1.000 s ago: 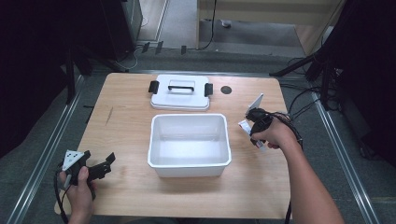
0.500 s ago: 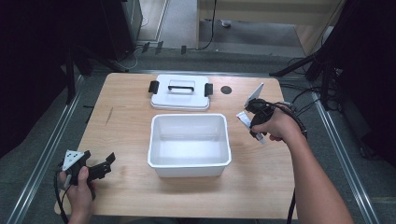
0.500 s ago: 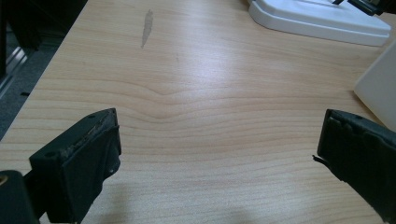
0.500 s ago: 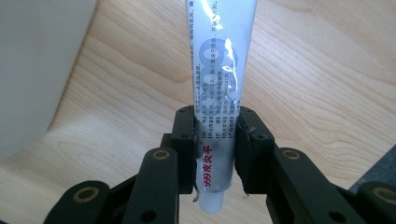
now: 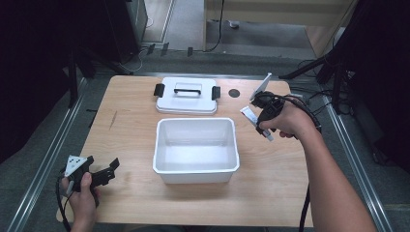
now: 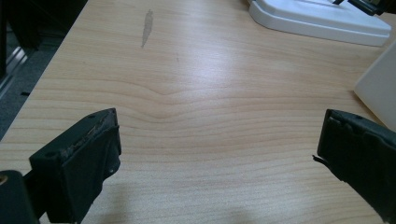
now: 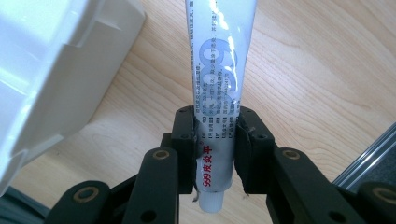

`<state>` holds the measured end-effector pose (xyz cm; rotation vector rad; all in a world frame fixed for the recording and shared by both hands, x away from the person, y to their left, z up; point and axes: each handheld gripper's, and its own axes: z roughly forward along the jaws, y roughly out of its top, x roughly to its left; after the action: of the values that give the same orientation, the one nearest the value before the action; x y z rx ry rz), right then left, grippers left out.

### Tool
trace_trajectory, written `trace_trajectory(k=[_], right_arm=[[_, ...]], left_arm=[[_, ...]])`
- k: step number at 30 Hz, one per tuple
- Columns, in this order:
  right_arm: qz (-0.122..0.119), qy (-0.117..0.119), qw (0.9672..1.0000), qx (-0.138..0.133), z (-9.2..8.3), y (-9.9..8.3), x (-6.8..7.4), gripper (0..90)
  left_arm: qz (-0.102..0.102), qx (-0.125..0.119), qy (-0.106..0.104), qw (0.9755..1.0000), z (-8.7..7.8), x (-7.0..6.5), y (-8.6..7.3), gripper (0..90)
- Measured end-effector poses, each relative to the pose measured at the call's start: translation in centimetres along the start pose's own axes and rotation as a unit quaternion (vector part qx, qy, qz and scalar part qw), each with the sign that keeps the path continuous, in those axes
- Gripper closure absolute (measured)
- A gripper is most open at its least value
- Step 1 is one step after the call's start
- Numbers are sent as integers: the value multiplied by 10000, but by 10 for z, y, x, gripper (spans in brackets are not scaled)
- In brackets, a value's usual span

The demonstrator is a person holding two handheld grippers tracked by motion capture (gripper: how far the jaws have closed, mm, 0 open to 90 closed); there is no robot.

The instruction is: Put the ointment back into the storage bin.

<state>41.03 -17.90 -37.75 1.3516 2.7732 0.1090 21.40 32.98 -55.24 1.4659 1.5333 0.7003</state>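
A white tube with blue and red print is clamped near its cap end between the jaws of my right gripper, which is shut on it. From above, the right gripper hangs over the table just right of the white open bin, and the tube sticks out toward the bin's far right corner. The bin's corner lies to the left below the tube. My left gripper rests low at the table's near left, its jaws wide open over bare wood.
The bin's white lid with a black handle and clips lies flat behind the bin. It also shows at the top of the left gripper view. A small black round mark sits on the table right of the lid.
The right gripper has risen with the tube and drifted a little toward the far side of the table. The left gripper has stayed where it was.
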Motion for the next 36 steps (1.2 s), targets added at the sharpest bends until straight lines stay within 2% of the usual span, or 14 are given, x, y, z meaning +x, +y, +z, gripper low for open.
trace_trajectory(k=[5, 12, 14, 20, 23, 25, 27, 29, 30, 32, 36], right_arm=[[-222, 21, 9997, -83, -17, 6, 10, 723], [-411, 37, 9989, -220, -31, 11, 23, 723], [-537, 66, 9982, -272, -37, 12, 28, 723], [-742, 137, 9967, -295, -43, 15, 40, 723], [-988, 210, 9944, -319, -45, 18, 49, 722], [-1059, 218, 9936, -313, -46, 18, 51, 722], [-1331, 295, 9900, -352, -46, 21, 60, 722], [-1388, 316, 9892, -336, -46, 21, 62, 722], [-1589, 330, 9861, -351, -46, 22, 66, 722], [-1697, 368, 9841, -375, -46, 23, 70, 722], [-2219, 354, 9735, -433, -43, 25, 81, 721]], left_arm=[[3, -4, 2, 10000, 0, 0, 0, 0], [7, 3, 0, 10000, 0, 0, 0, 0], [-3, 0, 2, 10000, 0, 0, 0, 0], [1, 1, 2, 10000, 0, 0, 0, 0], [6, 3, 0, 10000, 0, 0, 0, 0], [3, 1, 0, 10000, 0, 0, 0, 0], [5, 2, -1, 10000, 0, 0, 0, 0], [3, 1, 0, 10000, 0, 0, 0, 0], [3, 2, 0, 10000, 0, 0, 0, 0], [6, 2, -2, 10000, 0, 0, 0, 0], [4, 1, -3, 10000, 0, 0, 0, 0]])
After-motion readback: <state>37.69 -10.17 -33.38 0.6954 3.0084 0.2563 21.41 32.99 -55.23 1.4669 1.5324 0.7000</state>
